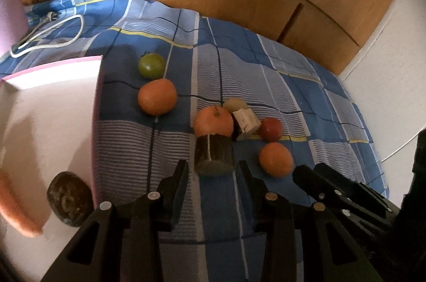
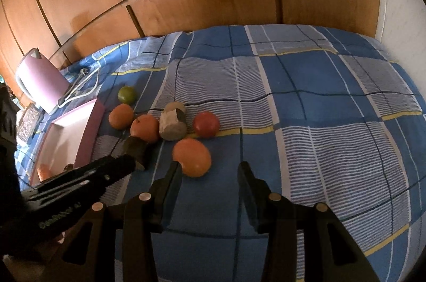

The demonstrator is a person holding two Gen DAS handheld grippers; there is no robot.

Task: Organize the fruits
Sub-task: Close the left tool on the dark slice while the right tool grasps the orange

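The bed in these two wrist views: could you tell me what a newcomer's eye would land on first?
A cluster of fruit lies mid-bed on the blue checked bedspread: three oranges, nearest one, a red tomato and a green tomato. A pink-rimmed box sits left of them. The left gripper and right gripper hover open.
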